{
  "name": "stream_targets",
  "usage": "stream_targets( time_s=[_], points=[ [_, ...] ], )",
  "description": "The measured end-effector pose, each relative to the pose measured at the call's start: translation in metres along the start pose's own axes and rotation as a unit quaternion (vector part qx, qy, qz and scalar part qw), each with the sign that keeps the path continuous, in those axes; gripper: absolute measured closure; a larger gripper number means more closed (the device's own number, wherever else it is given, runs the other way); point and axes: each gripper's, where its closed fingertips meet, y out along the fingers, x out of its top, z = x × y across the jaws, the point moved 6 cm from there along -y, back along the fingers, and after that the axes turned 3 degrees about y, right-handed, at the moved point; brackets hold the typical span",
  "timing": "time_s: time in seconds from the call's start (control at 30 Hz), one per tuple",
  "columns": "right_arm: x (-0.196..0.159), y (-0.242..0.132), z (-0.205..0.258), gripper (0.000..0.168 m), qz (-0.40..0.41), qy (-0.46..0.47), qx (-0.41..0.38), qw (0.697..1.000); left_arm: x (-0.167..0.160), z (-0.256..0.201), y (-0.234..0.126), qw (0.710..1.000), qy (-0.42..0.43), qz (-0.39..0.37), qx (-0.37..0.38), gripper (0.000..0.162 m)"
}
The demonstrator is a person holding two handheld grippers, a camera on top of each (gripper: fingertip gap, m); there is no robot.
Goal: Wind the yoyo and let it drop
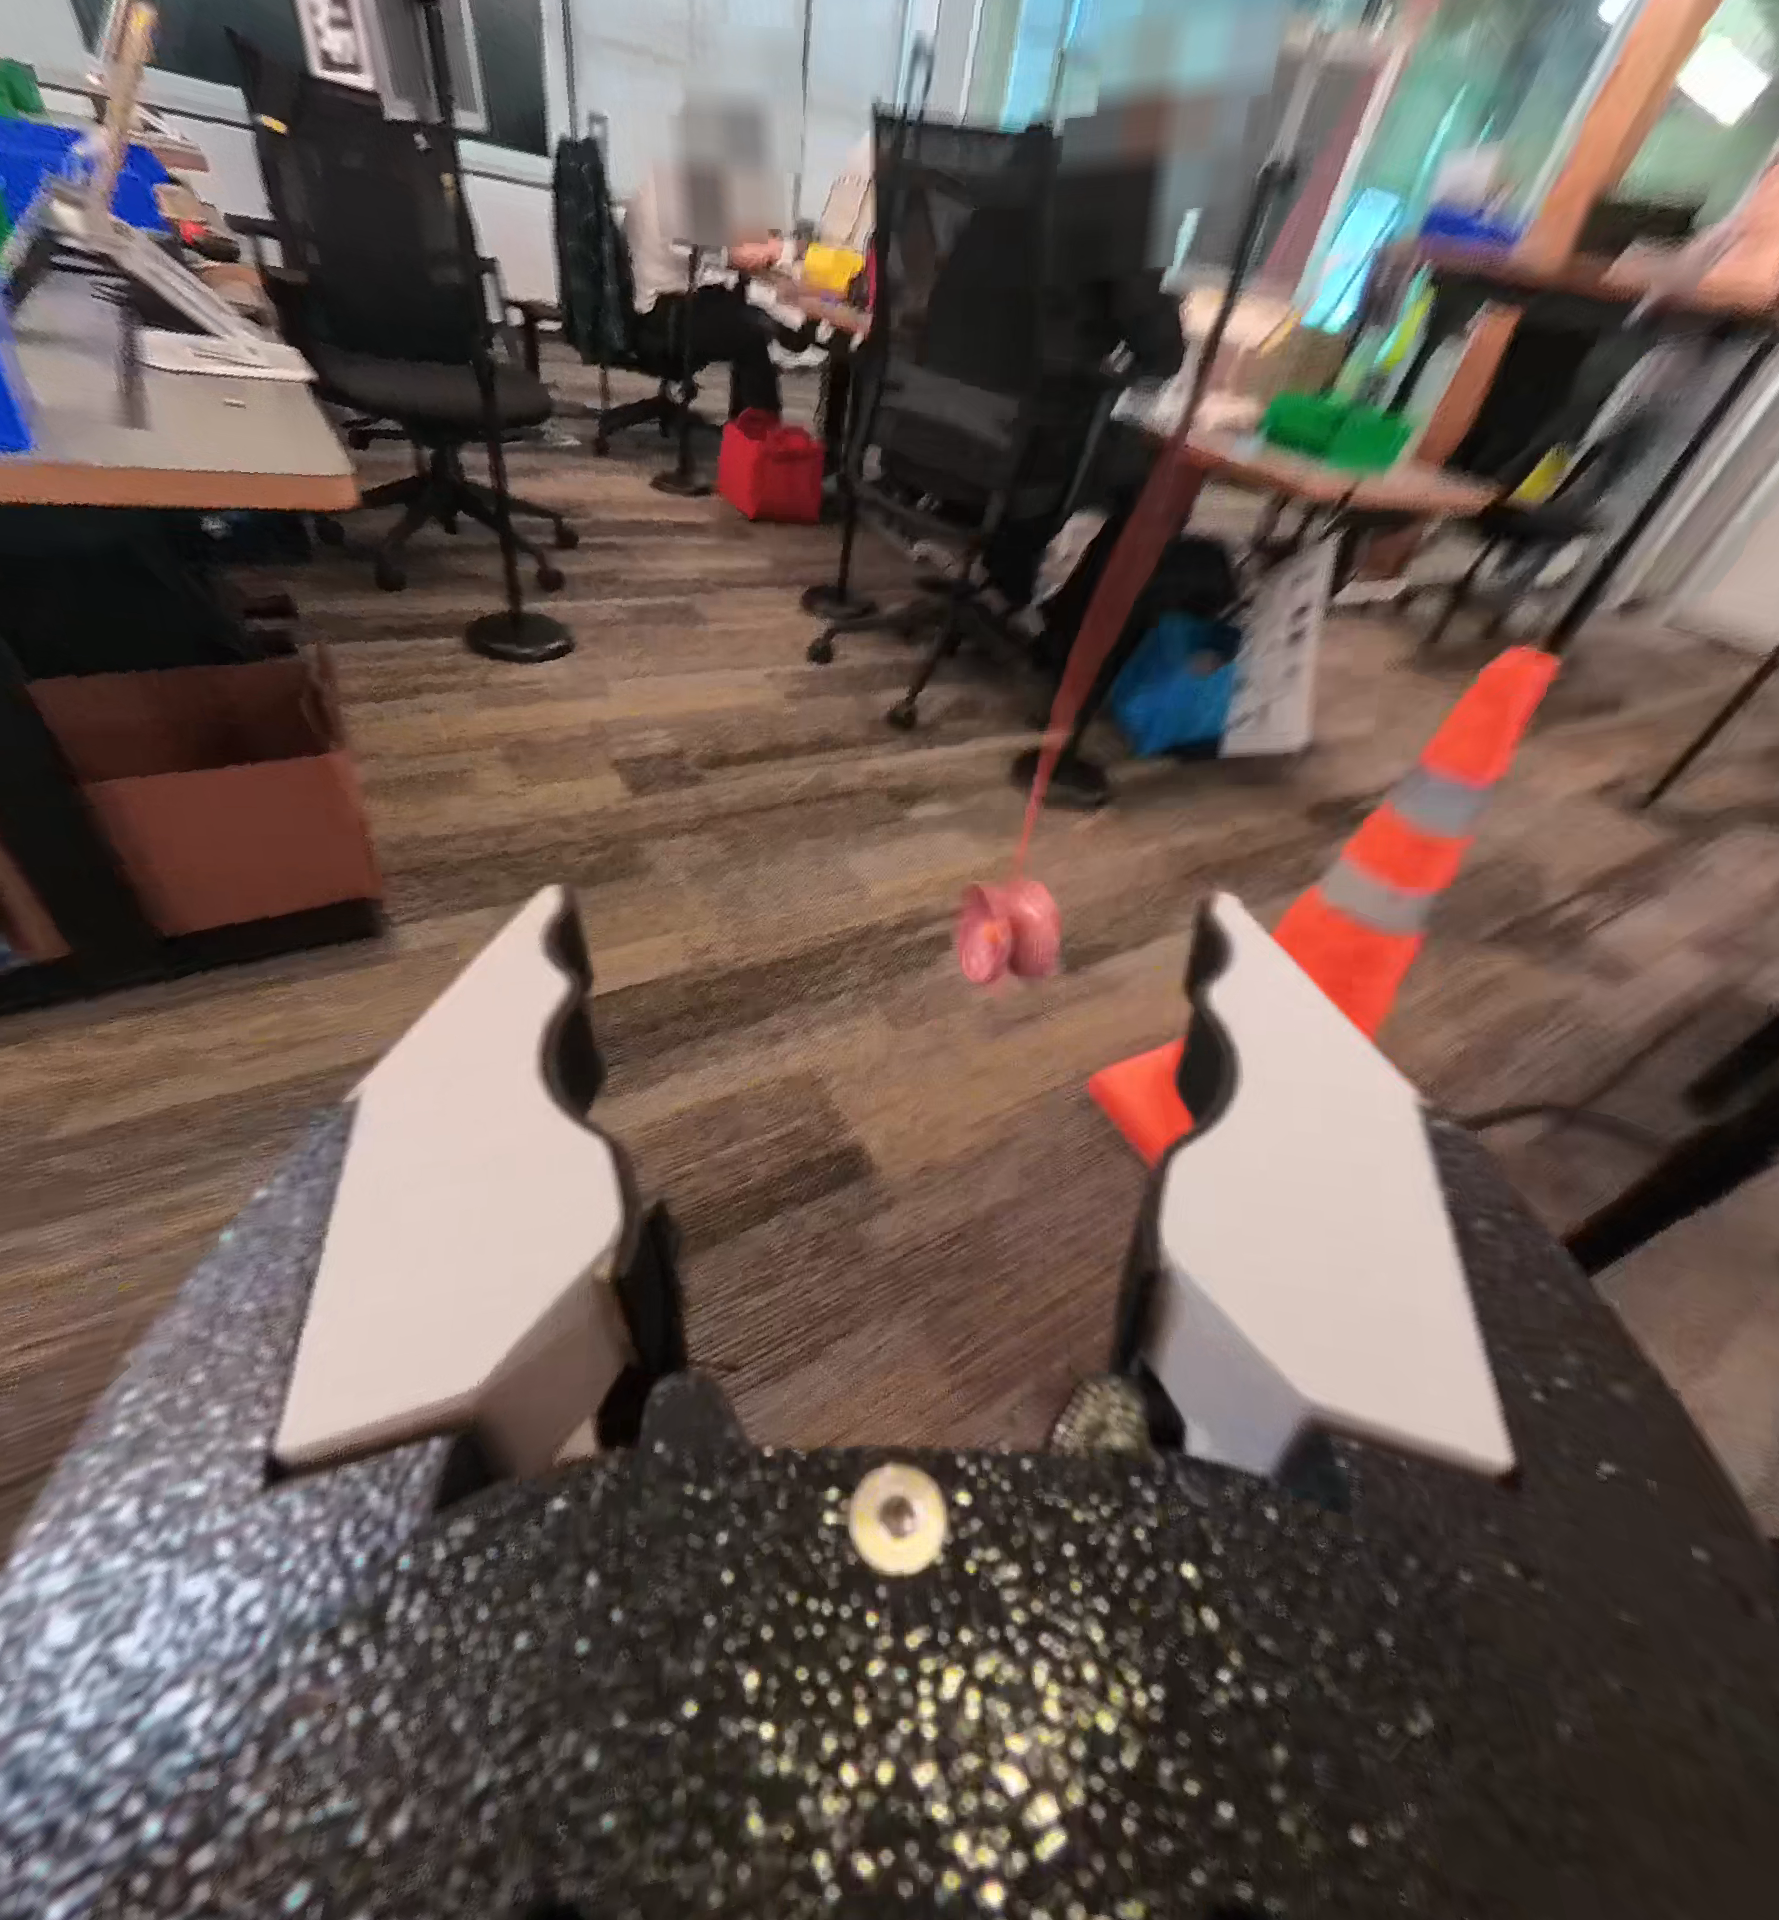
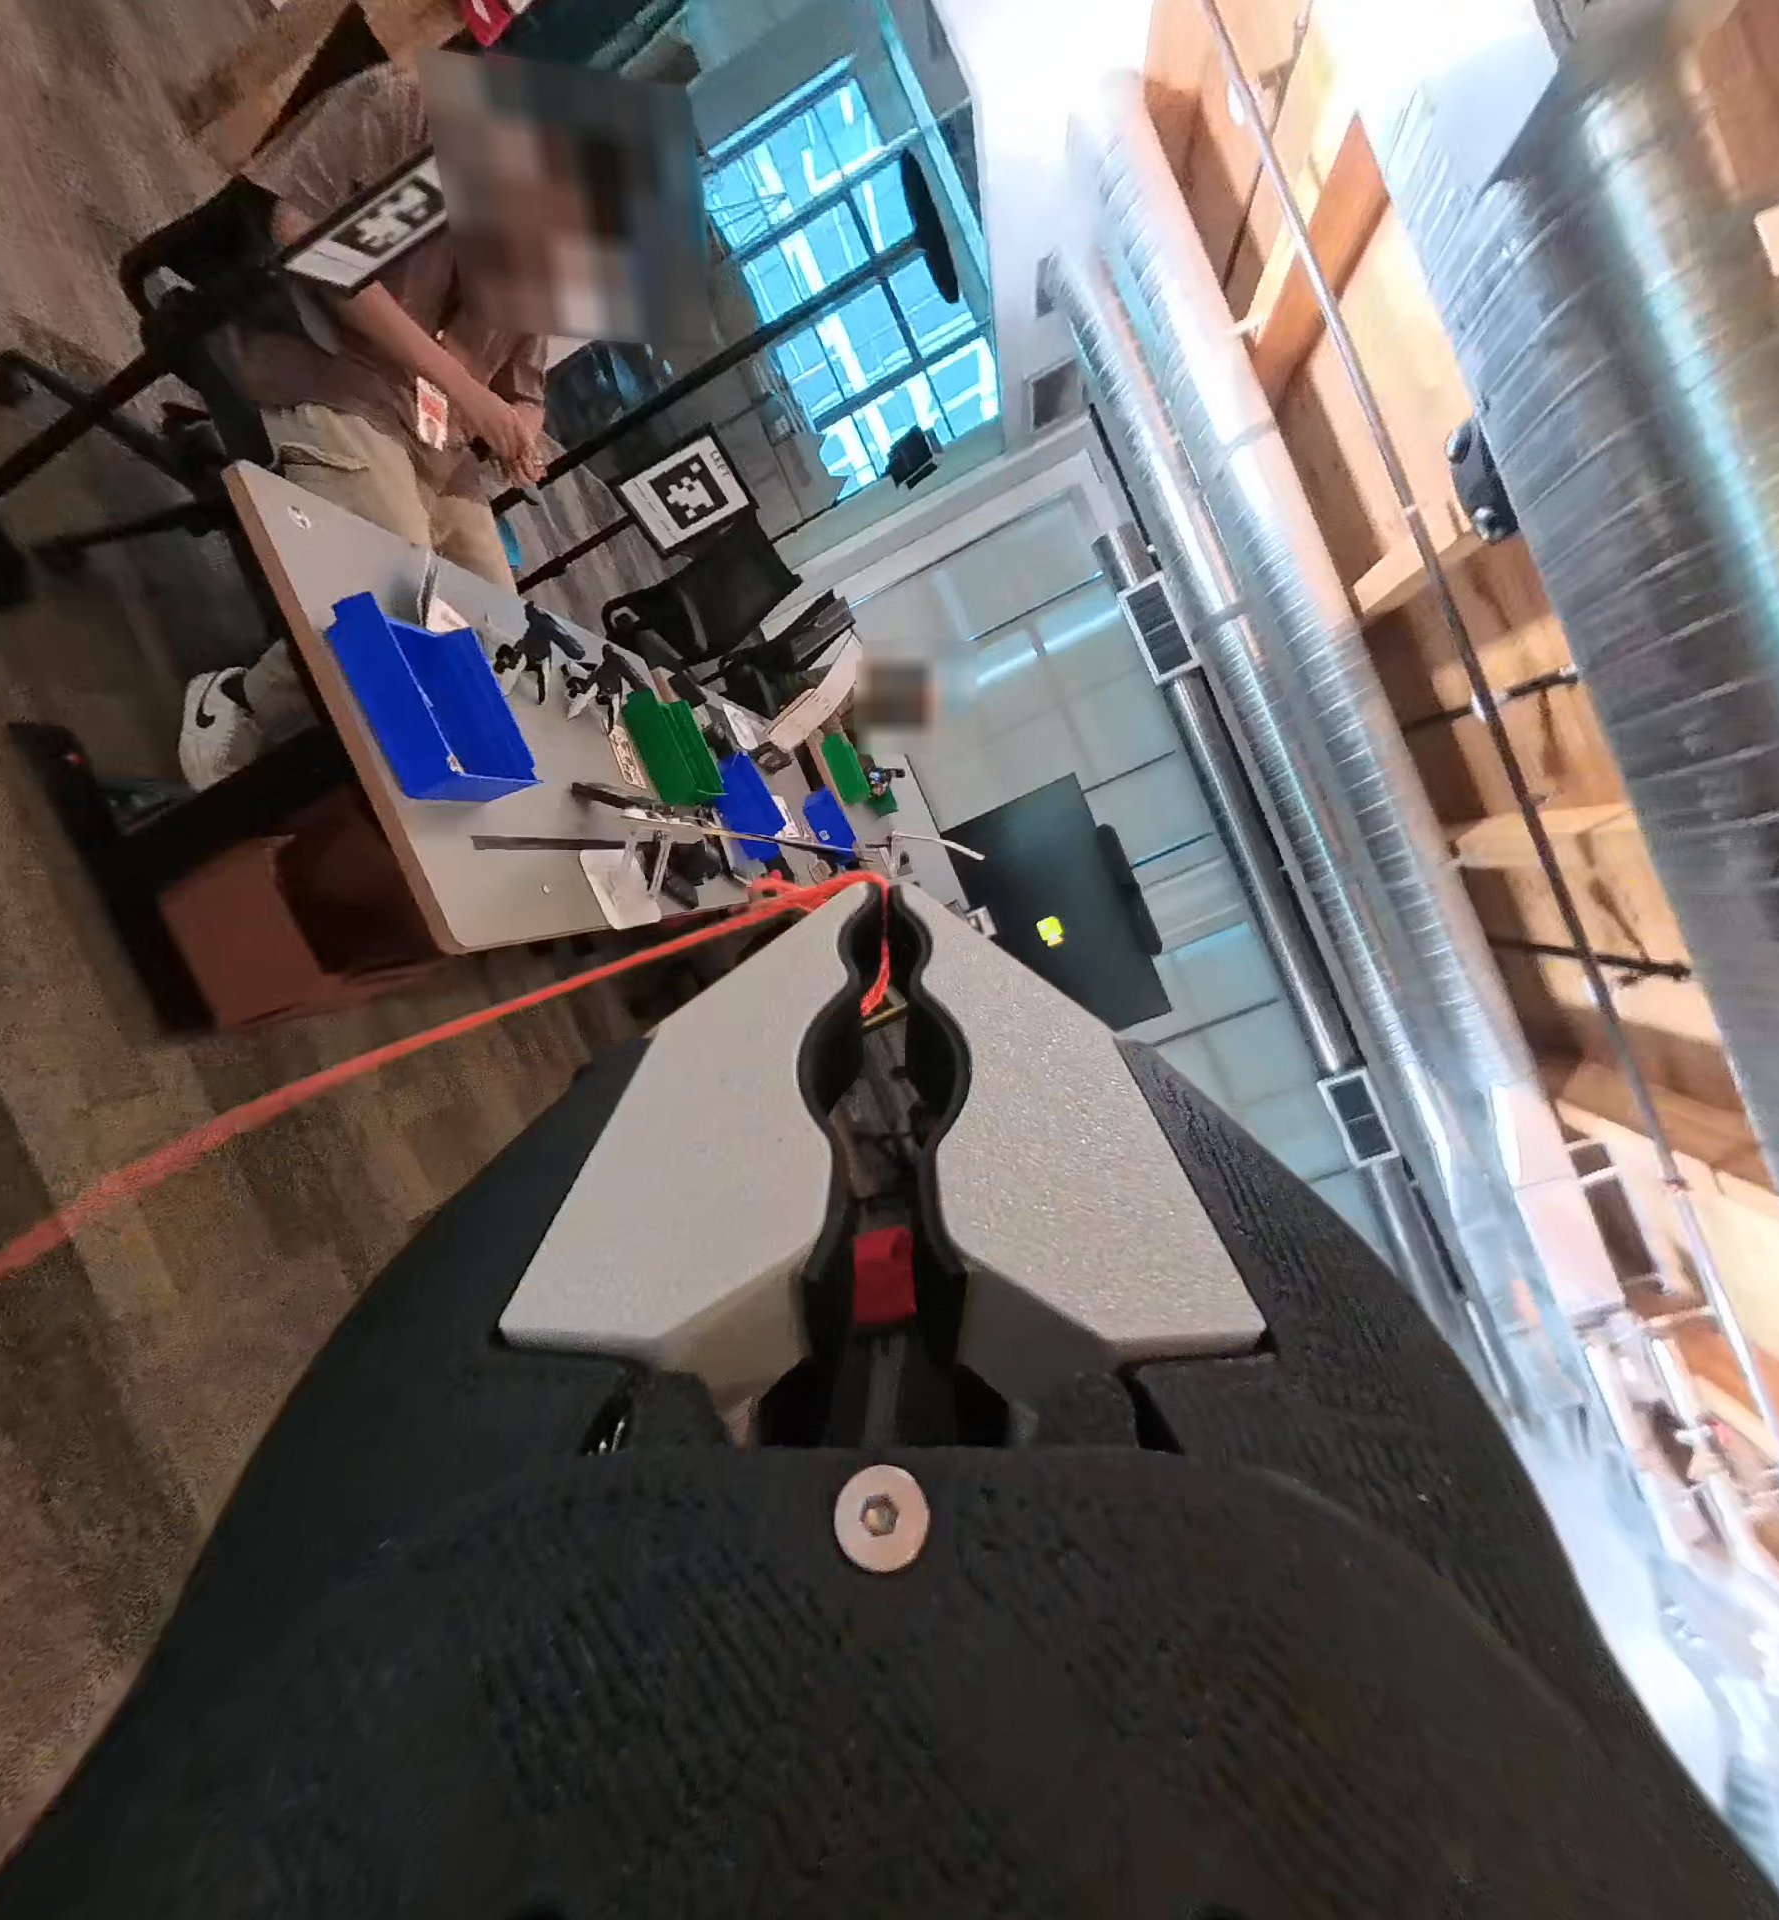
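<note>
In the left wrist view a pink yoyo [image 1: 1010,930] hangs in the air on a red string [image 1: 1103,644] that runs up and to the right. It is blurred and sits just beyond my left gripper [image 1: 890,935], which is open and empty, its jaws wide apart. In the right wrist view my right gripper [image 2: 887,902] is shut on the red string [image 2: 345,1070]. The string runs taut from the fingertips down to the lower left edge. A short frayed end shows between the jaws. The yoyo is out of this view, which is rolled on its side.
An orange traffic cone [image 1: 1384,904] stands on the carpet to the right of the yoyo. Office chairs [image 1: 417,343], stand poles, a red bag [image 1: 771,462] and desks lie beyond. A desk [image 2: 428,748] with blue and green bins and a standing person [image 2: 397,395] show in the right wrist view. Across from one pair of fingers to the other is roughly 65 cm.
</note>
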Motion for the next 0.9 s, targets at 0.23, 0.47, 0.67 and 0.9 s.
stream_targets(
  time_s=[0.23, 0.47, 0.67, 0.9],
  points=[
    [0.018, 0.008, 0.009, 0.168, -0.006, -0.031, 0.0, 0.999, 0.052, -0.069, 0.054, 0.997, 0.022, -0.022, -0.064, 0.011],
    [0.023, 0.015, -0.015, 0.168, 0.007, -0.038, -0.024, 0.999, 0.035, -0.099, 0.068, 0.997, 0.004, -0.006, -0.075, 0.01],
    [0.024, 0.023, -0.032, 0.168, 0.009, -0.035, -0.036, 0.999, 0.005, -0.092, 0.058, 0.996, -0.025, 0.035, -0.075, 0.007],
    [0.041, 0.026, -0.054, 0.168, -0.008, -0.011, -0.031, 0.999, -0.028, -0.1, 0.057, 0.991, -0.027, 0.1, -0.09, 0.003]
  ],
)
